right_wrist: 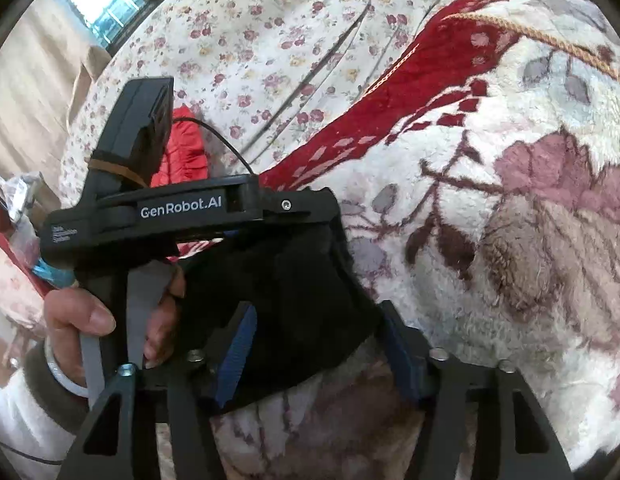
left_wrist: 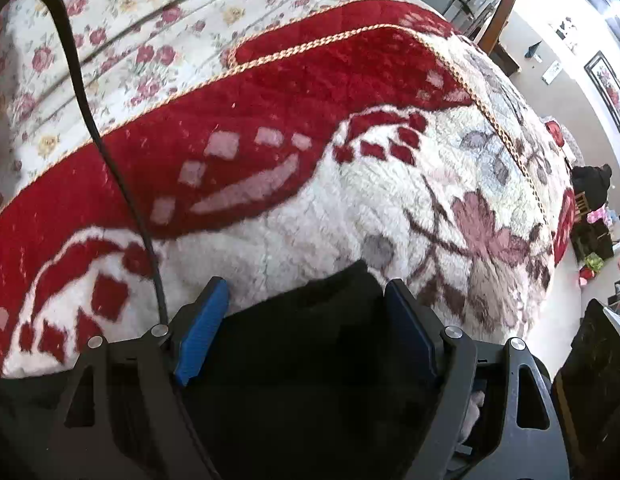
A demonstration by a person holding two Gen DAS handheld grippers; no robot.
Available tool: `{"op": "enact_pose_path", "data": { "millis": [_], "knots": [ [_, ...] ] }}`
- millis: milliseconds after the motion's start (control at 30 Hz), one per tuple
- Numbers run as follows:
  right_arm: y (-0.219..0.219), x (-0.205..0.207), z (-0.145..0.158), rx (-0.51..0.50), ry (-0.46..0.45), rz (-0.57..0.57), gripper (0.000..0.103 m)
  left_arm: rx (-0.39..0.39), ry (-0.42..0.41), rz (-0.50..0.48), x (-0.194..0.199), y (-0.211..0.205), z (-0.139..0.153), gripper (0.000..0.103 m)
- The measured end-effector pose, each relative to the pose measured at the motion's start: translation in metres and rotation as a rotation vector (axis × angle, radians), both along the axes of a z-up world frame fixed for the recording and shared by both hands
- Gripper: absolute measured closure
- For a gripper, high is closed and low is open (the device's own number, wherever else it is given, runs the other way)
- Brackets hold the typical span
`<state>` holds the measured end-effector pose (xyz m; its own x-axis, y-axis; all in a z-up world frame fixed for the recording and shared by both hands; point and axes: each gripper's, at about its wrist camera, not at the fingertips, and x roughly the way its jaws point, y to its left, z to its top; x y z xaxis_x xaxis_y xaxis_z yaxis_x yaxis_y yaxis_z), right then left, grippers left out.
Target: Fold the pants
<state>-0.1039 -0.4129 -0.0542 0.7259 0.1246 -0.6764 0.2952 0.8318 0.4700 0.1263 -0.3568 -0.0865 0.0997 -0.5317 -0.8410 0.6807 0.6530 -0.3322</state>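
Observation:
The black pants (left_wrist: pixel 310 340) lie bunched between the blue pads of my left gripper (left_wrist: pixel 306 292), whose jaws stand wide apart around the cloth. In the right wrist view the same black pants (right_wrist: pixel 294 304) fill the gap of my right gripper (right_wrist: pixel 321 320), also wide apart. The left gripper's body (right_wrist: pixel 182 216), marked GenRobot.AI and held by a hand (right_wrist: pixel 86 320), sits just left of and above the right gripper, over the same bunch of cloth. Both are low over the plush blanket (left_wrist: pixel 329 208).
The red and white plush blanket (right_wrist: pixel 489 200) covers the bed, with a floral sheet (left_wrist: pixel 150 40) beyond it. A black cable (left_wrist: pixel 90 120) hangs at left. A red padded item (right_wrist: pixel 186 148) lies behind the left gripper. Furniture and clutter (left_wrist: pixel 593 240) stand at right.

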Motion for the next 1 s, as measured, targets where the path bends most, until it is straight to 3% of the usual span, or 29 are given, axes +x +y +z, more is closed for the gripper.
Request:
{"op": "enact_pose_path", "data": {
  "millis": [67, 100, 167, 200, 267, 500, 700, 833, 900, 1000],
  "knots": [
    [-0.004, 0.004, -0.001, -0.004, -0.001, 0.000, 0.058, 0.006, -0.024, -0.008, -0.002, -0.005, -0.001, 0.027],
    [-0.007, 0.005, -0.002, 0.001, -0.002, 0.001, 0.061, 0.018, -0.053, -0.008, -0.003, -0.007, -0.001, 0.036],
    [-0.014, 0.007, -0.001, 0.038, -0.018, 0.008, 0.072, 0.028, -0.084, -0.012, -0.006, -0.009, -0.002, 0.044],
    [-0.015, 0.007, 0.001, 0.048, -0.028, 0.020, 0.076, 0.023, -0.091, -0.005, -0.006, -0.008, -0.001, 0.051],
    [-0.010, 0.009, 0.009, 0.033, -0.037, 0.041, 0.081, -0.019, -0.065, -0.010, -0.005, -0.003, 0.003, 0.077],
    [0.024, 0.020, 0.063, -0.009, -0.141, 0.147, 0.083, -0.122, -0.102, 0.028, -0.010, 0.037, 0.052, 0.078],
    [0.091, 0.049, 0.098, -0.038, -0.206, 0.343, 0.083, -0.220, -0.063, 0.176, 0.001, 0.138, 0.090, 0.074],
    [0.149, 0.068, 0.079, -0.036, -0.168, 0.506, 0.083, -0.197, -0.072, 0.349, 0.000, 0.219, 0.087, 0.056],
    [0.173, 0.076, 0.060, 0.007, -0.134, 0.582, 0.081, -0.204, -0.037, 0.433, -0.003, 0.258, 0.076, 0.055],
    [0.205, 0.096, 0.016, 0.091, 0.044, 0.681, 0.070, -0.149, -0.023, 0.484, -0.014, 0.280, 0.061, 0.055]
  ]
}}
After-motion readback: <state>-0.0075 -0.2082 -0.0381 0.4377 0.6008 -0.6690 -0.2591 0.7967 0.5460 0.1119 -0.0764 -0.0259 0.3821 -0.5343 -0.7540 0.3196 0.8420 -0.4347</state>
